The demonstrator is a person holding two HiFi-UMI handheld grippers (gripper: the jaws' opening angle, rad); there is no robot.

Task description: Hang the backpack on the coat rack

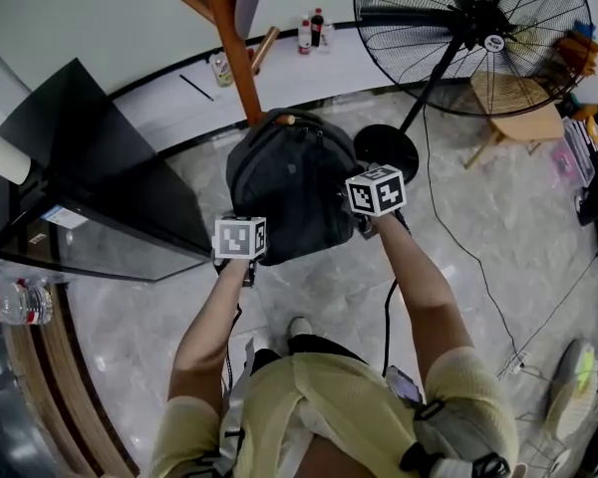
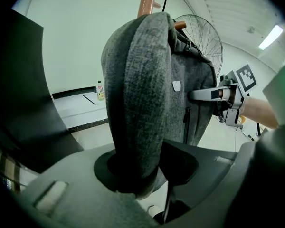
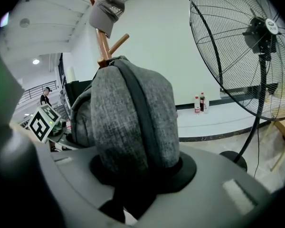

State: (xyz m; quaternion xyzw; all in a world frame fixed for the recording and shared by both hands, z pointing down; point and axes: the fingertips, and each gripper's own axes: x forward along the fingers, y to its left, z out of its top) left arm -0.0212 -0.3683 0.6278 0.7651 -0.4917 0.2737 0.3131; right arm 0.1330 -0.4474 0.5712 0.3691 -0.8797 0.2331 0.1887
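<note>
A grey backpack (image 1: pixel 289 182) hangs against the wooden coat rack (image 1: pixel 234 48), its top up by a peg (image 1: pixel 284 119). My left gripper (image 1: pixel 245 231) grips the pack's lower left side, and in the left gripper view the grey fabric (image 2: pixel 147 80) fills the gap between the jaws (image 2: pixel 137 175). My right gripper (image 1: pixel 371 203) holds the pack's right side. In the right gripper view the pack (image 3: pixel 133 113) sits pinched between the jaws (image 3: pixel 137 175). The rack's pole (image 3: pixel 104 46) rises behind it.
A grey cap (image 3: pixel 107 11) hangs high on the rack. A large floor fan (image 1: pixel 478 38) stands right of it, its base (image 1: pixel 387 147) close to the pack. A black cabinet (image 1: pixel 90 187) is at left. Bottles (image 1: pixel 311 33) and a wooden stool (image 1: pixel 518 118) stand beyond.
</note>
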